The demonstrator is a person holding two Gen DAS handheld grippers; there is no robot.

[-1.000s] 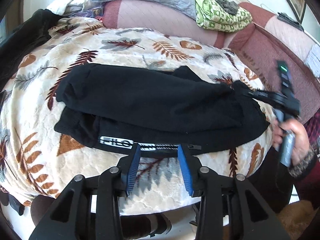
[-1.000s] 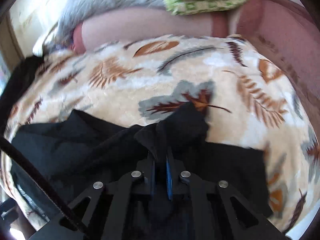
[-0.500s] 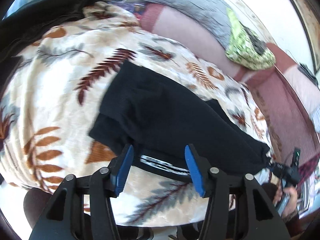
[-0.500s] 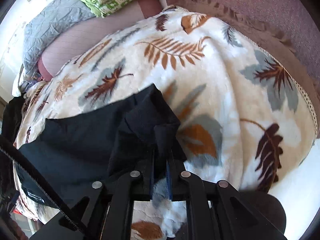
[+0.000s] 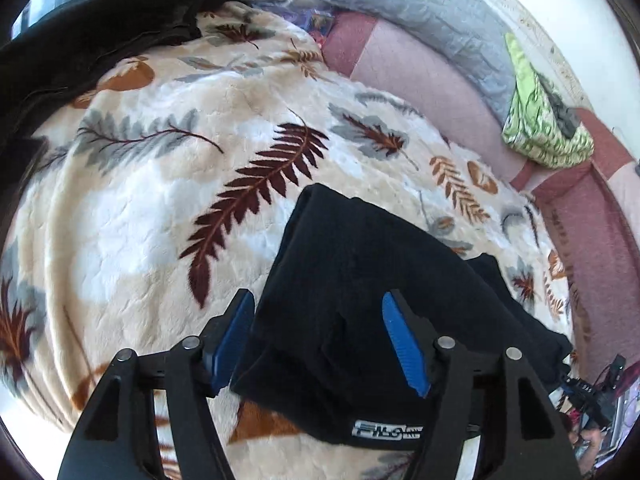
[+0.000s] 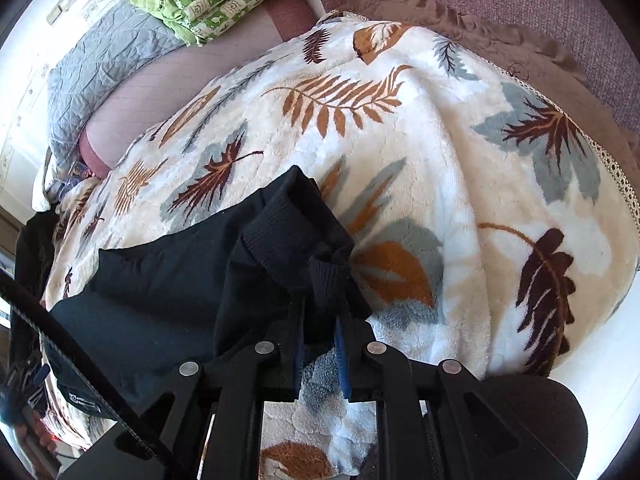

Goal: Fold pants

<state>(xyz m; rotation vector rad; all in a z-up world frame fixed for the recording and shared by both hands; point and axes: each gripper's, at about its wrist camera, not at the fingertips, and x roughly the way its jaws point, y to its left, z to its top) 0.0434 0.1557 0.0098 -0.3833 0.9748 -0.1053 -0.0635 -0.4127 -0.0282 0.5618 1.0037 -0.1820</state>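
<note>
Black pants (image 5: 360, 280) lie folded on a leaf-print blanket (image 5: 160, 200), their white logo label (image 5: 386, 429) at the near edge. My left gripper (image 5: 320, 340) is open above the pants' left end, one blue pad on either side of the cloth, not touching it, and its jaws are opening. In the right wrist view the pants (image 6: 180, 280) stretch away to the left. My right gripper (image 6: 320, 340) still pinches their ribbed cuff (image 6: 296, 220), its jaws starting to open. It also shows in a hand at the far right of the left wrist view (image 5: 592, 396).
A dark garment (image 5: 80, 40) is heaped at the blanket's upper left. Behind the blanket runs a pink sofa back (image 5: 420, 72), with a grey quilted pillow (image 5: 420, 12) and a folded green cloth (image 5: 540, 128) on it. The blanket (image 6: 440, 140) drops off at the near edge.
The left gripper slid from the middle of the near waistband edge to the pants' left end, rolling and widening its jaws. The right gripper swung round with the cuff, and its jaws have parted slightly.
</note>
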